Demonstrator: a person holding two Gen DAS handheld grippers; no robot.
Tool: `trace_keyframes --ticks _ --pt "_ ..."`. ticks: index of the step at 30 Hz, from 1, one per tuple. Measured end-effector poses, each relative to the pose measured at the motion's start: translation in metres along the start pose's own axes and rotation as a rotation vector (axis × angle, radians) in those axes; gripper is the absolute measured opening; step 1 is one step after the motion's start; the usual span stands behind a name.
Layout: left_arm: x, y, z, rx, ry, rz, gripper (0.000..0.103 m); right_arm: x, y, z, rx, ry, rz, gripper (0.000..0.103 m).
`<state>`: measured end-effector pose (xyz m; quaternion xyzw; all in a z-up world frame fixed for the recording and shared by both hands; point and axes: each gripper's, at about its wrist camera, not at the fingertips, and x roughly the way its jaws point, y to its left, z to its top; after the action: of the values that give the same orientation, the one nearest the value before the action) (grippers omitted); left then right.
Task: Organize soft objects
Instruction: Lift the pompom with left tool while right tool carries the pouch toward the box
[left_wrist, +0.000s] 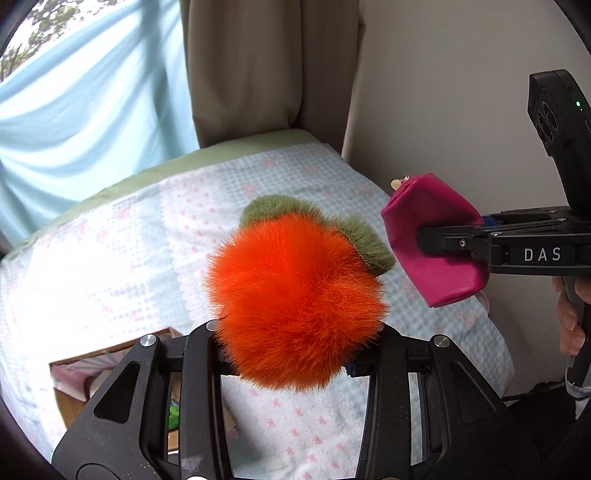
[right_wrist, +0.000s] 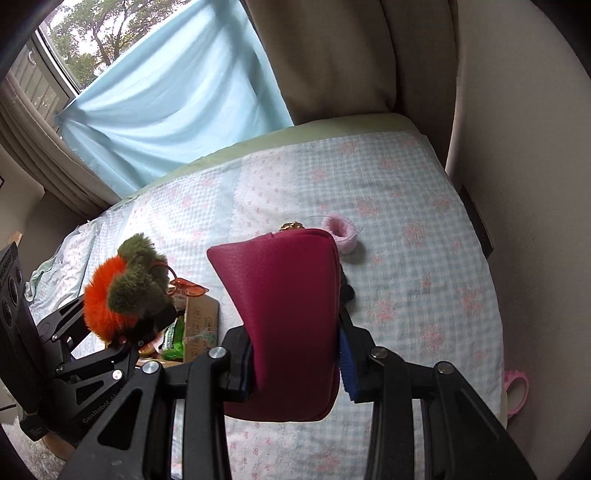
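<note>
My left gripper (left_wrist: 291, 332) is shut on a fluffy orange pom-pom with a green furry top (left_wrist: 295, 295) and holds it above the bed; it also shows in the right wrist view (right_wrist: 118, 291). My right gripper (right_wrist: 295, 354) is shut on a magenta leather pouch (right_wrist: 288, 314) with a gold zip pull, held above the bed; it shows at the right of the left wrist view (left_wrist: 436, 240). A small pink fluffy object (right_wrist: 341, 232) lies on the bedspread beyond the pouch.
A cardboard box (right_wrist: 201, 325) holding green packets and other items sits on the bed below the left gripper, also in the left wrist view (left_wrist: 74, 387). The checked bedspread (right_wrist: 406, 221) reaches the wall at right. A pink ring (right_wrist: 517, 391) lies off the bed's right edge.
</note>
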<state>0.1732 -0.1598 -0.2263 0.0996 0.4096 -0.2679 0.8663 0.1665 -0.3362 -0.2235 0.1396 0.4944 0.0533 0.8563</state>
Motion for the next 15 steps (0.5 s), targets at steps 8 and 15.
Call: trace_keyframes --ticks 8,15 --pt "-0.095 0.07 -0.022 -0.037 -0.041 0.049 0.033 -0.023 0.111 -0.012 -0.038 -0.045 0.037 0.034" --pt "-0.141 0.139 -0.048 -0.016 -0.034 0.083 0.033 -0.004 0.198 -0.022 -0.062 -0.046 0.067 0.034"
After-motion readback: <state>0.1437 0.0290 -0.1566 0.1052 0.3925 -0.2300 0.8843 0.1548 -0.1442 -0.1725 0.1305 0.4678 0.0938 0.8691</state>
